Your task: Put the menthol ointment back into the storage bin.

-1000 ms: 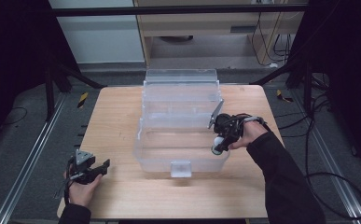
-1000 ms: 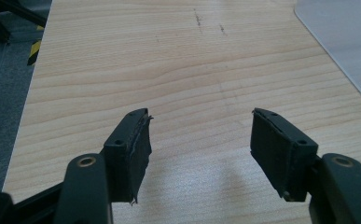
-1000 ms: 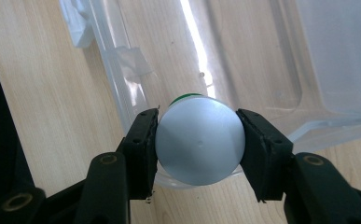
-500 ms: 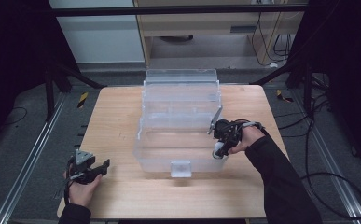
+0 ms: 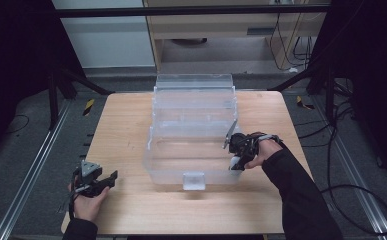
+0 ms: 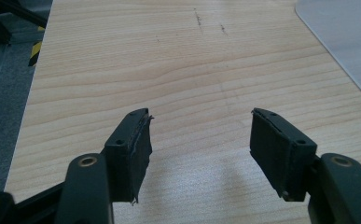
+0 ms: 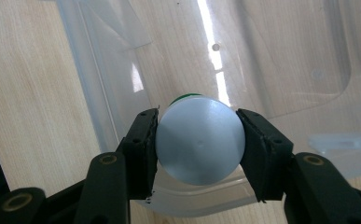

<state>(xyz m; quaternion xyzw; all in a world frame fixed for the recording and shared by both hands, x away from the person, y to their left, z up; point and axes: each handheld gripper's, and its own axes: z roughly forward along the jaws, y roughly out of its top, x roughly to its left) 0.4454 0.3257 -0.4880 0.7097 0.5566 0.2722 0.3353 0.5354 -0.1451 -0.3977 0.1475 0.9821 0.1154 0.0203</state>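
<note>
A person at a wooden worktop (image 5: 126, 125) works two hand-held grippers around a clear plastic bin (image 5: 193, 130), lid open, standing at the worktop's centre. The right gripper (image 5: 236, 159) sits at the bin's near right corner, w/ its fingers (image 7: 143, 144) clenched on a white round-bottomed container (image 7: 199, 139); a rim of green shows at the container's far end. In the right gripper view the container hangs just over the bin's rounded corner edge, w/ the bin's transparent floor and walls beyond it and bare wood to the left. Whether the container touches the bin's rim can't be told. The left gripper (image 5: 101, 181) is well apart from the bin, near the worktop's front left corner, held low in the person's hand (image 5: 88, 200). Its fingers (image 6: 134, 149) are spread wide & grasp nothing; in the left gripper view bare wood grain lies between them, and a pale corner of the bin's base (image 6: 346, 42) shows at upper right.
</note>
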